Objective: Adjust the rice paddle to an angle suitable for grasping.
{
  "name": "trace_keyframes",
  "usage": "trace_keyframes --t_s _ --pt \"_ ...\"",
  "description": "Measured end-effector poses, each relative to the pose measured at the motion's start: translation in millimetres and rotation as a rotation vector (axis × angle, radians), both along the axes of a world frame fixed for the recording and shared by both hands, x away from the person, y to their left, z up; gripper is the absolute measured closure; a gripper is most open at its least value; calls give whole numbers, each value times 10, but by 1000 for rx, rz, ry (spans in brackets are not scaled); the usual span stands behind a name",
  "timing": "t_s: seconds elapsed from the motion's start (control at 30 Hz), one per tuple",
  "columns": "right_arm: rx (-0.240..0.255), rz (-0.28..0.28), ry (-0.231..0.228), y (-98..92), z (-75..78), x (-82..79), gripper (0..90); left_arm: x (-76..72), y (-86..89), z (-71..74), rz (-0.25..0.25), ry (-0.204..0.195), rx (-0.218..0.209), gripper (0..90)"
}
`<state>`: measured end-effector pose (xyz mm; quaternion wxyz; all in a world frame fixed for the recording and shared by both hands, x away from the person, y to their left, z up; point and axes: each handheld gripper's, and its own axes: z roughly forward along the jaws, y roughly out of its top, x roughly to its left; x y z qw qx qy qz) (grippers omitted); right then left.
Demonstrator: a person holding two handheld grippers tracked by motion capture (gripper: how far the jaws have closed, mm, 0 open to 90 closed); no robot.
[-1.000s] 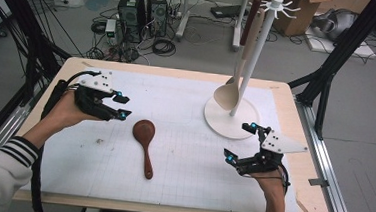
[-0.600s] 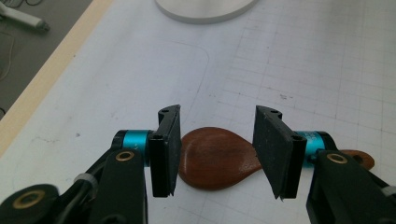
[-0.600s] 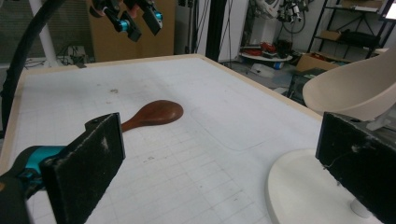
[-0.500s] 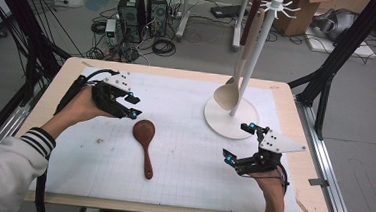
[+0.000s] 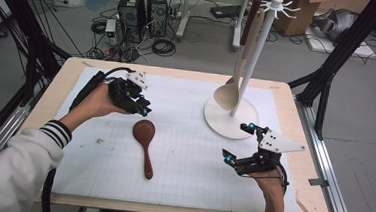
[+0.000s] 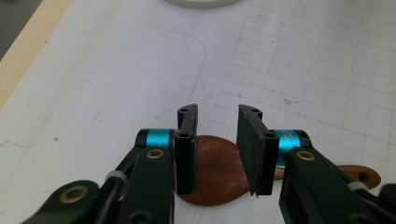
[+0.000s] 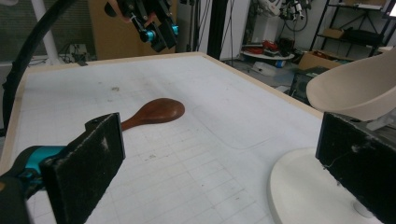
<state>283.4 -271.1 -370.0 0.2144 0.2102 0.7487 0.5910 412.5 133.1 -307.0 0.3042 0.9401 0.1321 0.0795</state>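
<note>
Left gripper (image 5: 142, 106) hovered above brown spoon (image 5: 144, 139) bowl, jaws apart, just narrowing, nothing clamped. Right gripper (image 5: 239, 144) jaws wide apart, empty.

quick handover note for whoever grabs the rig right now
Left gripper: jaws have just been closing, not yet gripping, poised over the bowl of the dark wooden spoon.
Right gripper: jaws wide open, empty, near the stand's base.
The spoon lies flat on the white mat; a pale spoon already hangs on the stand.
Left to do, probably: grasp the dark spoon and hang it.
</note>
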Motion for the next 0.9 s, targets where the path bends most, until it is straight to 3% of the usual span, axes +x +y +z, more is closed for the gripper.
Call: trace_keyframes --t_s 0.3,0.37,0.53,0.9 --pt "14 7 -8 -18 6 -1 3 77 -162 -132 3 55 101 875" --pt "15 6 -3 -20 6 -5 3 93 -194 -147 -5 57 132 883" --pt "8 9 1 -2 -3 5 3 123 -263 -175 13 71 144 892" --pt "17 5 14 -27 -13 16 3 242 -383 -313 55 107 226 896"
